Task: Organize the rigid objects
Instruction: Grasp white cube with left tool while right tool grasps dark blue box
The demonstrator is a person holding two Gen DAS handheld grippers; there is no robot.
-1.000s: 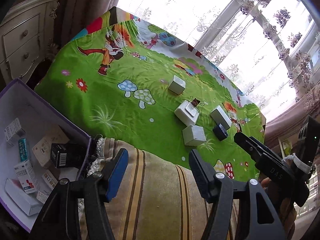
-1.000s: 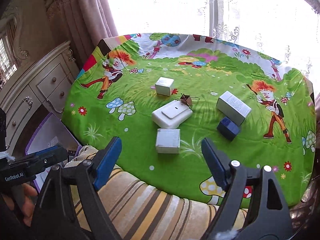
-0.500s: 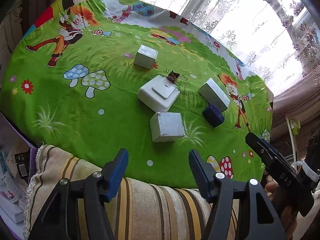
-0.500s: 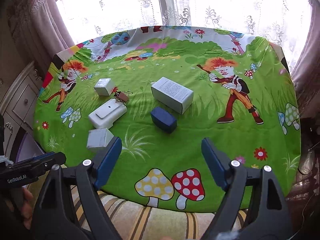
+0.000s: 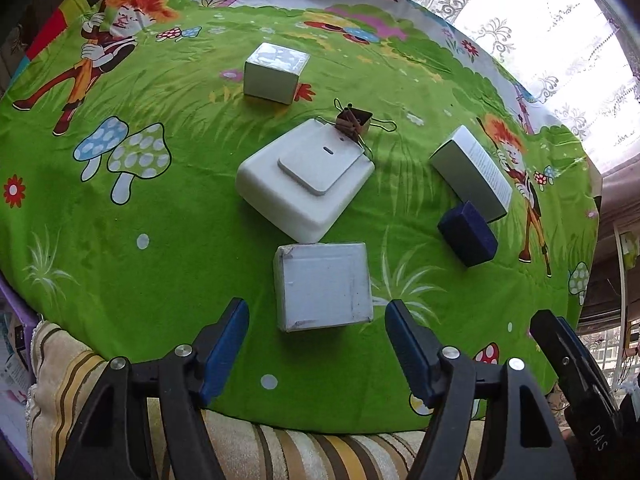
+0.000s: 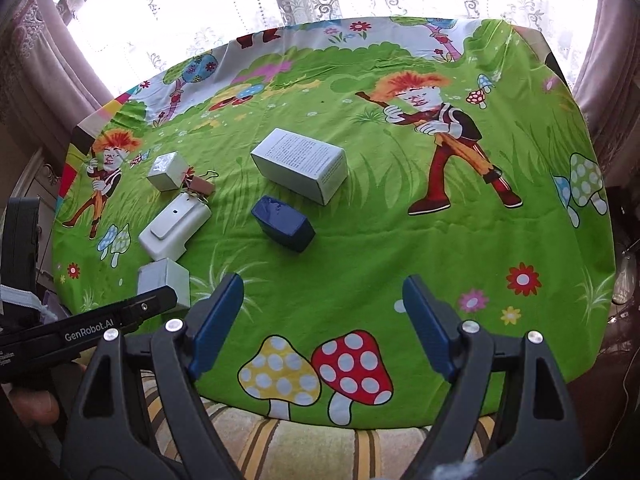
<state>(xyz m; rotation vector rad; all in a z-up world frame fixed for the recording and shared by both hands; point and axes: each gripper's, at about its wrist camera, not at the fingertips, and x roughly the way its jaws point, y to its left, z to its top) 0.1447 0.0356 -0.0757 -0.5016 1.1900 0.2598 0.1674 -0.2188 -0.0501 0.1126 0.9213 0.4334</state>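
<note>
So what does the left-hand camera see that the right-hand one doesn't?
Only the left wrist view shows a purple-edged storage box of small packages at its left border, and the left gripper open just short of the square white cardboard box.

Only the right wrist view shows the red and yellow spotted mushroom print and the open right gripper above it.

Both show the white plastic switch-like block, dark blue rectangular block, long white printed carton, small grey-white cube box, brown binder clip and green cartoon tablecloth.
</note>
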